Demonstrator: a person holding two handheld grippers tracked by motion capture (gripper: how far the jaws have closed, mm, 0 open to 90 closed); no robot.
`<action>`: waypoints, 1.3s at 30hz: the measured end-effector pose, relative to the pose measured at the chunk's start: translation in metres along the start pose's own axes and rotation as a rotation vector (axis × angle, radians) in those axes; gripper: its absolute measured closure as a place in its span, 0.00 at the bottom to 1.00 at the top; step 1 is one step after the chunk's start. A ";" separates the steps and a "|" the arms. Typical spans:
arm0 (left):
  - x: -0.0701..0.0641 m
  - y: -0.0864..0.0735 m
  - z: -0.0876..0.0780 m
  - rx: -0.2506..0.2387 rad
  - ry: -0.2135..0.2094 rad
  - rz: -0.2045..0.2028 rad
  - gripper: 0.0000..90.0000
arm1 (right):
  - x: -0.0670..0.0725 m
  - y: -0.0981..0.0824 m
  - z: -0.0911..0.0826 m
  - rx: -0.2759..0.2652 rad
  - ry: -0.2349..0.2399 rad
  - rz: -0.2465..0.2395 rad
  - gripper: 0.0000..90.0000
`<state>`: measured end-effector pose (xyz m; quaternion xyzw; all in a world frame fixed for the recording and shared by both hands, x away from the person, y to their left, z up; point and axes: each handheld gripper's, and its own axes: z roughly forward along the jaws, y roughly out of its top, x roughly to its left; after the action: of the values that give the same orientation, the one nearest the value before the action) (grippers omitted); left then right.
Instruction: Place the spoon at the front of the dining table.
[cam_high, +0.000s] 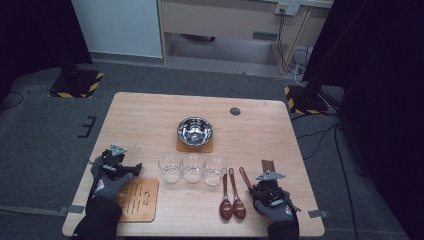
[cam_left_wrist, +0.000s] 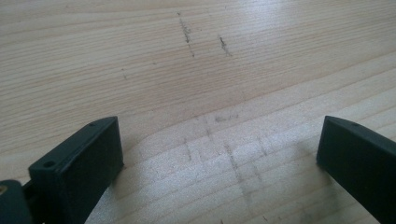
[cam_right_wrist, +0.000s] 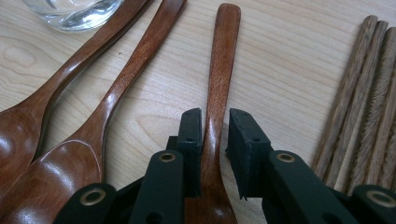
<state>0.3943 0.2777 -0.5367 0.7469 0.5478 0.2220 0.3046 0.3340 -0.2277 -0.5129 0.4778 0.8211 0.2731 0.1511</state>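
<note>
right gripper (cam_right_wrist: 215, 122): jaws nearly closed around the handle of a wooden spoon (cam_right_wrist: 219, 79). The left jaw sits right on the handle; on the right side there's a thin sliver of gap, so I can't swear both pads are pressing (looks like a grip to me though).

held spoon: lies flat on the table (cam_high: 150, 115), handle running straight ahead from between the jaws, bowl end tucked under the gripper body.

other 2 spoons (cam_right_wrist: 70, 116): just left of the jaws in the right gripper view, side by side with bowls touching, handles angling away toward a glass.

chopsticks (cam_right_wrist: 364, 102): a bundle of dark wooden sticks just right of the jaws, apart from the held spoon.

glasses (cam_high: 192, 167): 3 clear ones in a row, ahead and to the left of the right gripper; the nearest one's base (cam_right_wrist: 70, 11) peeks into the right gripper view.

steel bowl (cam_high: 195, 131): well ahead of both grippers, sitting on a small brown coaster (cam_high: 182, 146) behind the glasses.

left gripper (cam_left_wrist: 219, 154): jaws spread wide, nothing between them, just bare scuffed tabletop. In the high view it rests at the left side of the table.

wooden board (cam_high: 137, 200): just right of the left gripper's hand, near the table's front edge, with small marks on it.

hands: both in dark gloves.
</note>
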 end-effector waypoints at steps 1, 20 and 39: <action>0.000 0.000 0.000 0.000 0.000 0.000 0.00 | 0.000 0.000 0.001 0.002 0.001 -0.001 0.85; 0.002 -0.001 -0.002 -0.016 0.011 -0.021 0.05 | 0.000 0.001 -0.002 -0.037 0.020 0.038 0.91; 0.012 0.002 -0.026 -0.138 -0.008 -0.127 0.19 | -0.009 0.009 -0.022 -0.144 0.013 0.060 0.91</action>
<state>0.3823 0.2940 -0.5167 0.6890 0.5760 0.2363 0.3711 0.3337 -0.2390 -0.4901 0.4882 0.7857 0.3389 0.1716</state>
